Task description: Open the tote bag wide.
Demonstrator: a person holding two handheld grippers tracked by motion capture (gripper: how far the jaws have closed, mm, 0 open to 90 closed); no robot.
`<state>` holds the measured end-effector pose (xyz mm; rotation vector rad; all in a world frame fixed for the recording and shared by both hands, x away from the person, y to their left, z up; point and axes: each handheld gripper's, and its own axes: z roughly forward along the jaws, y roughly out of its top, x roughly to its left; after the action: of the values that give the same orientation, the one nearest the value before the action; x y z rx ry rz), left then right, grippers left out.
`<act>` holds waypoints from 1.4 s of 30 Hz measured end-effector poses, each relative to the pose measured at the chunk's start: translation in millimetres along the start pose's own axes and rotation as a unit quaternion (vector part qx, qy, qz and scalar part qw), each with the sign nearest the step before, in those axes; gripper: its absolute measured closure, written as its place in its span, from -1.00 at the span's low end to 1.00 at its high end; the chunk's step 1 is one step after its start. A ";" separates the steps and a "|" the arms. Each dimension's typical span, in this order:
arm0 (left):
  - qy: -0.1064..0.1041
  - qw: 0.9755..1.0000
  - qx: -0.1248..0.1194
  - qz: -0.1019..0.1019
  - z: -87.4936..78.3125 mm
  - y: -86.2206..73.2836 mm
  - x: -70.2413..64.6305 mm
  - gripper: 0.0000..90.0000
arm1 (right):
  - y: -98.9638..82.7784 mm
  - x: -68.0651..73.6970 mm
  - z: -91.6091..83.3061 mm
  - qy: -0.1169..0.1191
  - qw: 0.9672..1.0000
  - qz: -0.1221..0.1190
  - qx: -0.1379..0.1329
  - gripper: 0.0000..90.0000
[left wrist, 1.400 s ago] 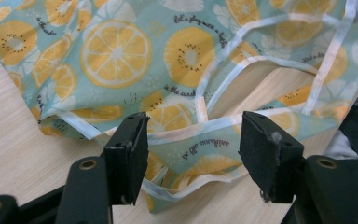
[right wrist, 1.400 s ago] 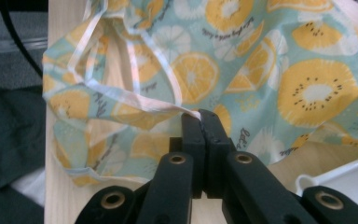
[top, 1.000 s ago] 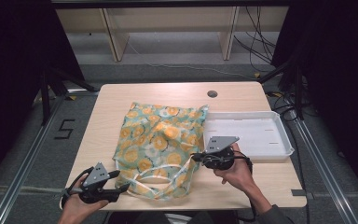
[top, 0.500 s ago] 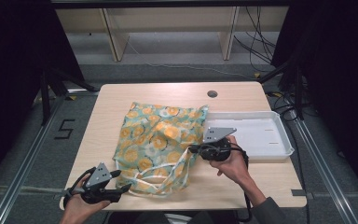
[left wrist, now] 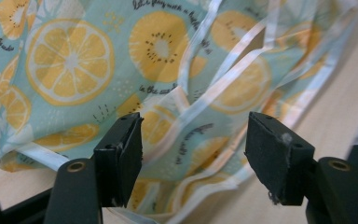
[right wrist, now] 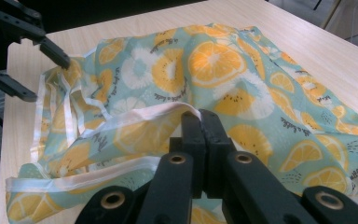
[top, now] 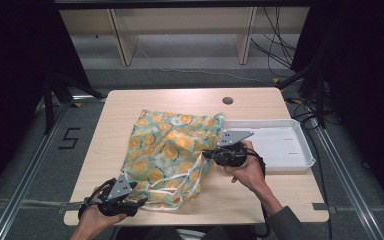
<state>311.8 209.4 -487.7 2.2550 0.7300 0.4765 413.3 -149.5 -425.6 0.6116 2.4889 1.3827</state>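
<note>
The citrus-print cloth lies rumpled mid-table, left of the white tray. The right hand-held gripper has its jaws closed on the cloth's white-trimmed edge. The left hand-held gripper sits wide apart at the near corner, holding nothing. Best to close it squarely on 1 trim layer, not the loose ties.

Your right gripper sits at the citrus-print cloth's right edge, beside the white tray; your left gripper rests at the counter's near-left edge.
</note>
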 end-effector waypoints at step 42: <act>0.059 0.989 -0.119 -0.058 5.8 97.9 110.0 0.98 | -5.9 -16.8 -2.9 -0.025 0.998 -0.028 0.055 0.99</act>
<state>435.3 217.2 -407.5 1.9644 0.8149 0.6098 425.7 -162.2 -429.1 0.5867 2.5344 1.2031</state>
